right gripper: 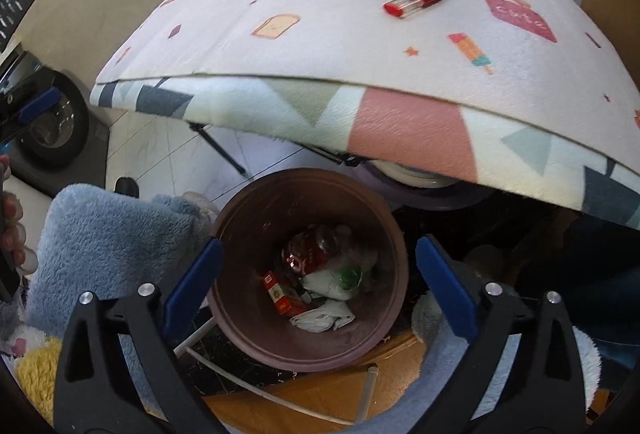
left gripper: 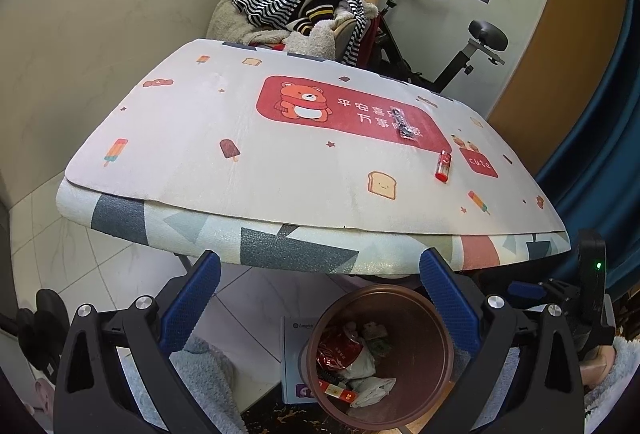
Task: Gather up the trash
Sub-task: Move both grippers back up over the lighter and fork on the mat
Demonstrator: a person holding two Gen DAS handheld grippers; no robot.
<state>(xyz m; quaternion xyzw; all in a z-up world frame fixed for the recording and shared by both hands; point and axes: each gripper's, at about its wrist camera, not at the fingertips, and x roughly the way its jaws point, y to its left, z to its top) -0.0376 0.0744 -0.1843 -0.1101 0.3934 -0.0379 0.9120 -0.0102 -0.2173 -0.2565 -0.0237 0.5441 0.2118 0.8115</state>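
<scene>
- Trash already fills the bottom of the brown bin (right gripper: 308,270): a crushed red can (right gripper: 308,248), a red-and-white carton (right gripper: 282,294) and crumpled white wrappers (right gripper: 324,316) lie in a heap there.
- Two pieces are left on the surface (left gripper: 280,170): a red lighter (left gripper: 443,165) near its right edge and a dark wrapper (left gripper: 405,122) lying on the red bear panel further back, the two near each other but apart.
- Right tool (right gripper: 316,274) hangs directly over the bin mouth with its jaws spread wide and nothing between them; judging by that, a drop is done and it is free for the next pick.
- Left tool (left gripper: 320,290) is also spread wide and empty, held below the near edge of the surface with the bin just beneath it.
- Risk: the lighter is smooth and round-sided, so a pinch off its middle could squirt it sideways and over the nearby right edge onto the floor.
- Risk: the wrapper looks thin and flat against the printed mat (left gripper: 192,138); fingertips may slide over it or catch the mat instead, and the mat lies loose on the cloth below.
- Risk: the bin sits partly under the overhang, so a release made too early would land on the surface edge or the blue fleece (right gripper: 108,234) beside the bin.
</scene>
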